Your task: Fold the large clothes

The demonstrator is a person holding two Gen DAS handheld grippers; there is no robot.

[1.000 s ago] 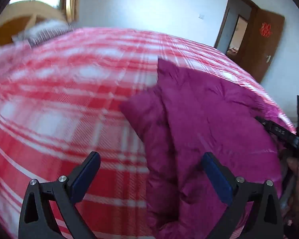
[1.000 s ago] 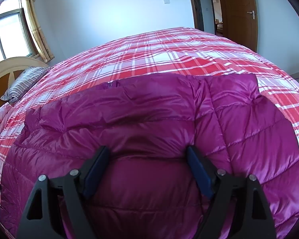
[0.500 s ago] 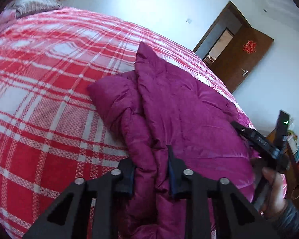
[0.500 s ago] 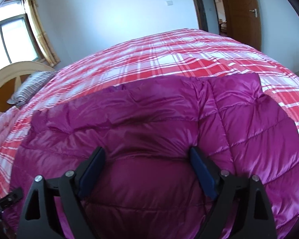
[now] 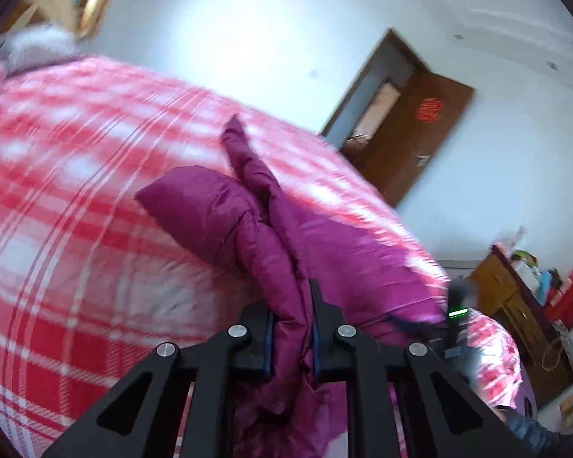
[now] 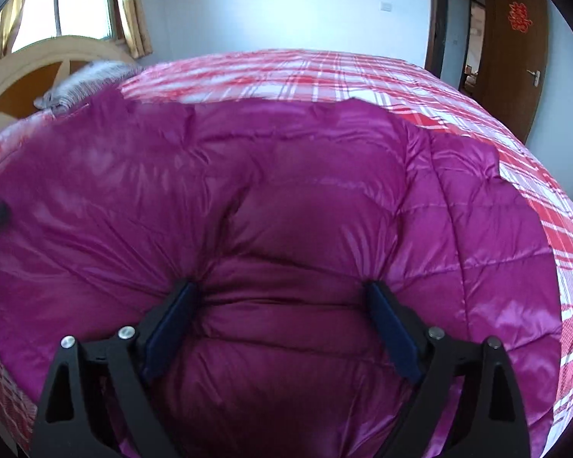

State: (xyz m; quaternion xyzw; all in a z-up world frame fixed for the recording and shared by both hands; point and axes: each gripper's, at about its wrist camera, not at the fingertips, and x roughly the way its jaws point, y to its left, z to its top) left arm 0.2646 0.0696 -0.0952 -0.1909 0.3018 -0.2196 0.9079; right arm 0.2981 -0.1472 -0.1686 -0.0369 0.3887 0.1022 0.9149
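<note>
A large magenta quilted down jacket (image 6: 286, 198) lies on a red and white plaid bed (image 6: 363, 72). My left gripper (image 5: 291, 337) is shut on a bunched edge of the jacket (image 5: 271, 252) and holds it lifted off the bed (image 5: 57, 198). A sleeve (image 5: 195, 206) hangs out to the left. My right gripper (image 6: 282, 320) is open, its jaws wide apart and pressed down into the jacket's puffy near edge, with padding bulging between them.
A striped pillow (image 6: 84, 80) and curved headboard (image 6: 30, 65) are at the bed's far left. A brown door (image 6: 515, 53) stands open on the right. A wooden cabinet with clutter (image 5: 534, 305) stands past the bed's corner in the left wrist view.
My left gripper closed on the jacket's edge and has lifted it, tilting the view upward. My right gripper stayed open and has pushed further into the jacket.
</note>
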